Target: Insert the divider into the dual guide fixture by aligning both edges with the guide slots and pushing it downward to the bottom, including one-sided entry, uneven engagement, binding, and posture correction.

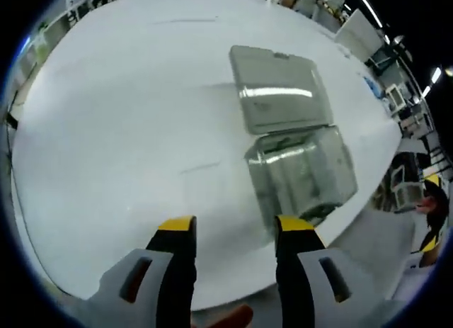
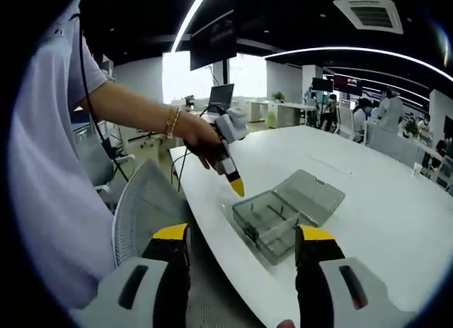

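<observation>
A clear plastic box (image 1: pixel 301 173) sits on the white desk (image 1: pixel 120 129) near its front edge, the hinged lid (image 1: pixel 279 87) thrown fully open and lying flat on the desk behind the tray part. In the right gripper view the same box (image 2: pixel 272 225) rests close to the desk's near edge (image 2: pixel 212 222), lid (image 2: pixel 310 195) spread toward the middle of the desk, and thin upright partitions show inside the tray; whether any of them is the divider of the task, or where a separate divider lies, cannot be told from these pictures.

The left gripper (image 1: pixel 235 229) hangs above the desk just short of the box, its yellow-tipped jaws spread well apart with nothing between them; the right-hand jaw tip overlaps the box's near corner in the picture, but contact cannot be confirmed. In the right gripper view this left gripper (image 2: pixel 237 186) appears from the side, held in the person's hand (image 2: pixel 202 144), tips pointing down at the desk beside the box's near left corner; a bracelet (image 2: pixel 173 121) sits on the wrist.

The right gripper (image 2: pixel 242 236) is held back off the desk, beyond its near edge, jaws wide apart and empty, looking across toward the box. A mesh-backed chair (image 2: pixel 145 207) stands beside the desk below the person's arm, and the person's pale sleeve (image 2: pixel 42 165) shows at the left
</observation>
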The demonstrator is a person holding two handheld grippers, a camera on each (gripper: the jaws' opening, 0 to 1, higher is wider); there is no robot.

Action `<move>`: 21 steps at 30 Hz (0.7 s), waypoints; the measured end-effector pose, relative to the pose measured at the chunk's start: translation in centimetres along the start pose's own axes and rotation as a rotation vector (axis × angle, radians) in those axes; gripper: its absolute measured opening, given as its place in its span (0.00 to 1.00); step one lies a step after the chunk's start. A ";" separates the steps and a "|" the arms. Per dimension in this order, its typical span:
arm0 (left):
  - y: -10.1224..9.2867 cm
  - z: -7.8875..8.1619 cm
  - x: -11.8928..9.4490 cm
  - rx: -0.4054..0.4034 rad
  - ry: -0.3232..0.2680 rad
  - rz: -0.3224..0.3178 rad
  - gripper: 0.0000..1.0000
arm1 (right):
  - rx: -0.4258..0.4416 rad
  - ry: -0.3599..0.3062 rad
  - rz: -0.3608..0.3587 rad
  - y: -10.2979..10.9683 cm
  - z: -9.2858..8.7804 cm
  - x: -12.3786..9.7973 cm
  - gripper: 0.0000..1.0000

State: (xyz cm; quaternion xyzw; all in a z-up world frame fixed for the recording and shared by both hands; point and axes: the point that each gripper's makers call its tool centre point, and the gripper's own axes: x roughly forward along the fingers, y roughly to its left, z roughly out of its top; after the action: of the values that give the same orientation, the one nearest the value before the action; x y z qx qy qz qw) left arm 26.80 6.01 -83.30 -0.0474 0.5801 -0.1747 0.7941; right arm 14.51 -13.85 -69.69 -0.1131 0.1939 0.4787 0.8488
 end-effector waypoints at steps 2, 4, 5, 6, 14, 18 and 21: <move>0.1 0.0 0.2 -0.025 0.012 0.001 0.42 | -0.002 -0.003 -0.004 -0.1 0.1 -0.1 0.57; 0.3 0.0 0.5 -0.051 0.031 0.000 0.42 | -0.001 -0.008 -0.007 -0.1 0.2 -0.2 0.57; 0.4 0.0 0.6 -0.060 0.034 0.003 0.42 | 0.000 -0.011 -0.008 -0.2 0.3 -0.2 0.57; 0.5 0.1 0.7 -0.070 0.036 0.006 0.42 | 0.000 -0.014 -0.011 -0.2 0.3 -0.3 0.57; 0.9 0.0 1.1 -0.106 0.057 0.026 0.42 | 0.017 -0.022 -0.029 -0.7 0.1 -0.7 0.57; 1.4 -0.2 1.4 -0.119 0.077 0.046 0.41 | 0.019 -0.025 -0.034 -0.8 0.2 -0.8 0.57; 1.1 -0.4 1.7 -0.149 0.094 0.032 0.41 | 0.020 -0.027 -0.039 -1.0 0.1 -0.7 0.57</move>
State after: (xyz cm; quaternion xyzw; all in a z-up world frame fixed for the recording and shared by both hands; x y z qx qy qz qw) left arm 27.13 6.50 -85.23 -0.0889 0.6288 -0.1205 0.7630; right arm 15.04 -14.86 -69.27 -0.1016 0.1849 0.4617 0.8616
